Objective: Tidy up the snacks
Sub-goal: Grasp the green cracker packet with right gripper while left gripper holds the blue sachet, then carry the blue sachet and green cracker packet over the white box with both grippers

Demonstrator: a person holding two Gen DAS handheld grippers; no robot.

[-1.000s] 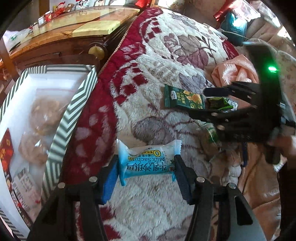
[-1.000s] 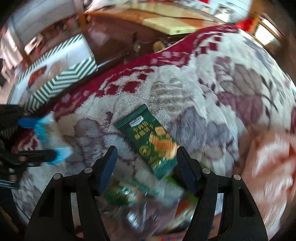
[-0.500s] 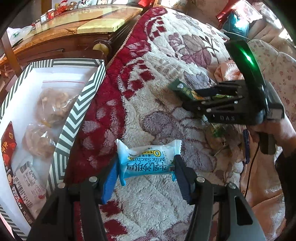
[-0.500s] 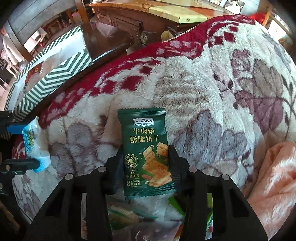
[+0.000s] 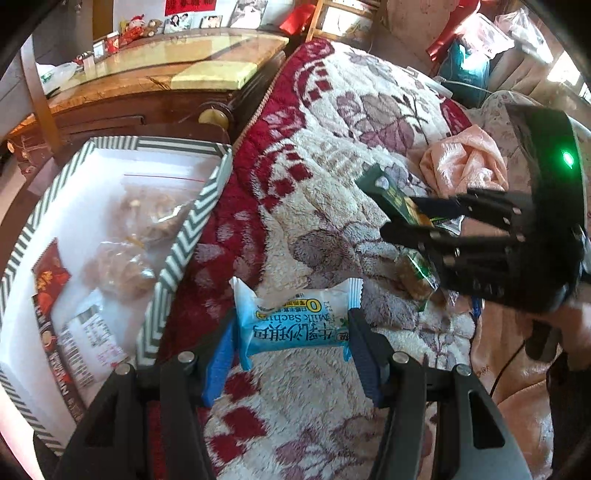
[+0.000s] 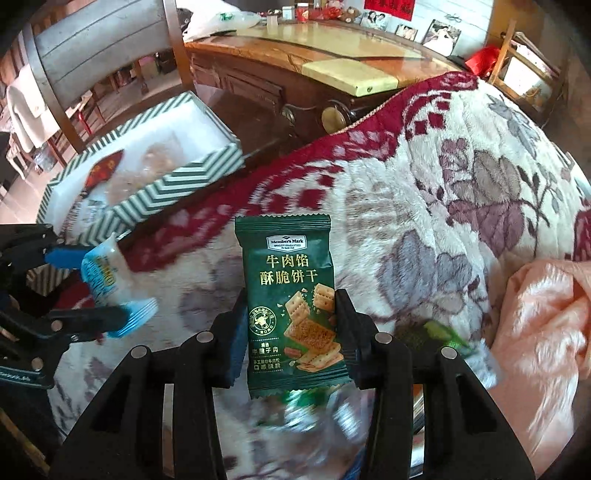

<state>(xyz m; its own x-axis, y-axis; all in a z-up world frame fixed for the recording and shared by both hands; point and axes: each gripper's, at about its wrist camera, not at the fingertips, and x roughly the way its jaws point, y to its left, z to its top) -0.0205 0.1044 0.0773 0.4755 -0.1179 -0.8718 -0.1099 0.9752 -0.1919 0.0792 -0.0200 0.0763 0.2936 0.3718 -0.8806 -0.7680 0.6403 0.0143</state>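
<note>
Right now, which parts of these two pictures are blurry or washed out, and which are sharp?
Left wrist view: the blue packet is sharp, the white inside of the striped box is washed out, and straight edges bow from the fisheye. Right wrist view: the green packet reads crisply, while the wrappers below it and the blue packet are smeared.

A lived-in home, probably a bedroom or sitting room

A plush floral blanket [image 6: 424, 229] lies beside a carved wooden table [image 6: 295, 55] holding framed photos [image 6: 441, 35]; red decorations [image 6: 388, 8] hang on the wall, with a wooden chair [image 6: 92, 55] nearby.
</note>
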